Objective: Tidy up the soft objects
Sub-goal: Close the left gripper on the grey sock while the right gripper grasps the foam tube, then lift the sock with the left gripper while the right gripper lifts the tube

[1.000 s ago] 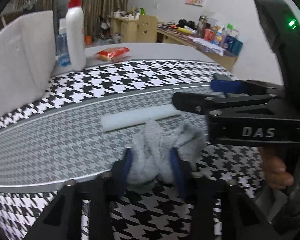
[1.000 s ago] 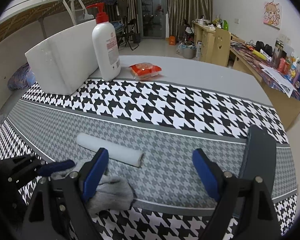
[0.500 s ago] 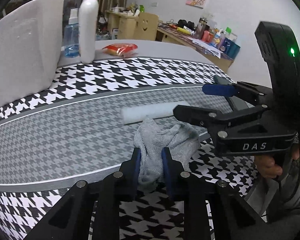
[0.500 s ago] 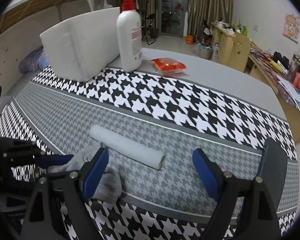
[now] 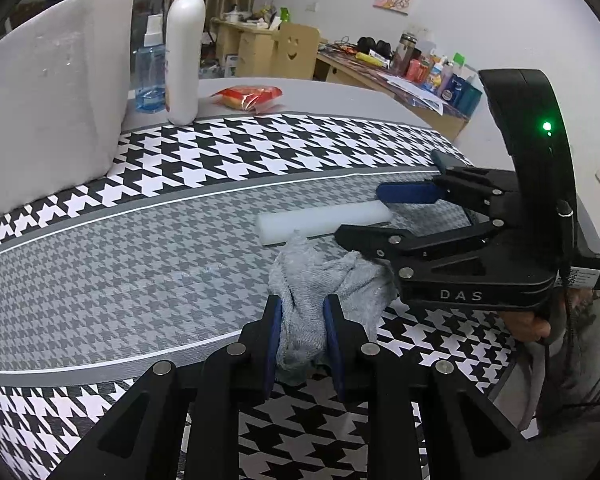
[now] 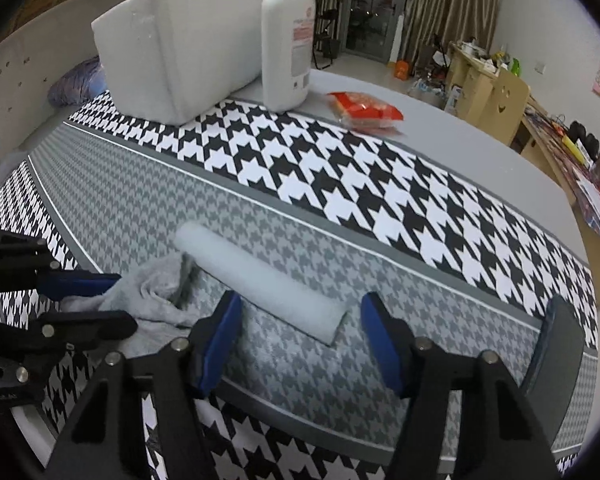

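Observation:
A crumpled grey cloth (image 5: pixel 320 280) lies on the houndstooth table cover near the front edge. My left gripper (image 5: pixel 302 330) is shut on its near end. The cloth also shows in the right wrist view (image 6: pixel 152 292), with the left gripper (image 6: pixel 100 300) pinching it at the left. A white foam roll (image 5: pixel 324 220) lies just beyond the cloth, touching it. My right gripper (image 6: pixel 300 336) is open and empty, its blue pads either side of the near end of the foam roll (image 6: pixel 260 280). In the left wrist view the right gripper (image 5: pixel 364 216) reaches in from the right.
A large white foam block (image 5: pixel 48 92) stands at the back left. Beside it are a white pump bottle (image 5: pixel 184 52), a blue spray bottle (image 5: pixel 150 76) and a red snack packet (image 5: pixel 248 96). A dark grey flat object (image 6: pixel 556 344) lies at the right table edge.
My left gripper has closed from open around the grey cloth to pinching it. My right gripper has moved forward and down toward the foam roll, staying open.

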The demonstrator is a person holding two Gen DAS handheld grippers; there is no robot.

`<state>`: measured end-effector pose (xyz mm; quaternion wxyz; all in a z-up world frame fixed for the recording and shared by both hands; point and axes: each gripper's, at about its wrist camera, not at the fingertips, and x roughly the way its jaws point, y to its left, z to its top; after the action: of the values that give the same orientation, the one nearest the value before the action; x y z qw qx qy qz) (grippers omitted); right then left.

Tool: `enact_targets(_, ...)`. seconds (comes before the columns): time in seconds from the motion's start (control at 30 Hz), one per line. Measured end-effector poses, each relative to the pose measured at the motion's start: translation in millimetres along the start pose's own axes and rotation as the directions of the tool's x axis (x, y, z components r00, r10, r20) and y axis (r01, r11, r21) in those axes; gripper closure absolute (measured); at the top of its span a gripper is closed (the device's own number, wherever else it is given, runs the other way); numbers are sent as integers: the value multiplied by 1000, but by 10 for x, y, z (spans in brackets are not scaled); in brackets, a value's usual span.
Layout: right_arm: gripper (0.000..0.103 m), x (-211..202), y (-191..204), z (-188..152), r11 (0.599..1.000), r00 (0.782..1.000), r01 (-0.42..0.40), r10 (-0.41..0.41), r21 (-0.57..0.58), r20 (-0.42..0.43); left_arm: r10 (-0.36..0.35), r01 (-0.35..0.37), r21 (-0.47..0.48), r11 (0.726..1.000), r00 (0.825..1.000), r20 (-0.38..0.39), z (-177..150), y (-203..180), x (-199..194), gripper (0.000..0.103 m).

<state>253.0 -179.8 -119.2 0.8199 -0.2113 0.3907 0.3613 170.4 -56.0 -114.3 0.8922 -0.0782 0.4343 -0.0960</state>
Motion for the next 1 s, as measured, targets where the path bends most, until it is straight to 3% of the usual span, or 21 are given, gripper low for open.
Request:
enact_targets(0.3,51,50,13,63,999,999,-52,51,-16,-7,-15,15,-13,1000,1000,-10,38,28,31,80)
enact_targets(0.4,65,32,40,65,998,999,-45,45,-32,-11,-14,13,-15,1000,1000,-10,33,24,16,80)
enact_targets(0.47,88,7,71,55,999,1000,-5,4,-53,-15,-11,10,-16,1000,1000,-6,29,25,-4,80)
enact_targets(0.5,90,7,64,56,998,1000,22,-23,-50,-22,-8,8,-19,1000,1000,-3,27,30,-12,80)
enact_targets(0.6,93,-21,-38,58,1000,999,-15,16,14,-37,-3,3,-28,1000,1000,5,17,47,-42,80)
enact_targets(0.73,93,-74,-63,40,998,999,1,1,55,-38,-4,5,-29,1000,1000,29,26,35,-100,80)
enact_targets(1.0,93,-369,-78,43,989,1000,1,-6,150,30,9,-9,-11,1000,997,71,41,21,-253,80)
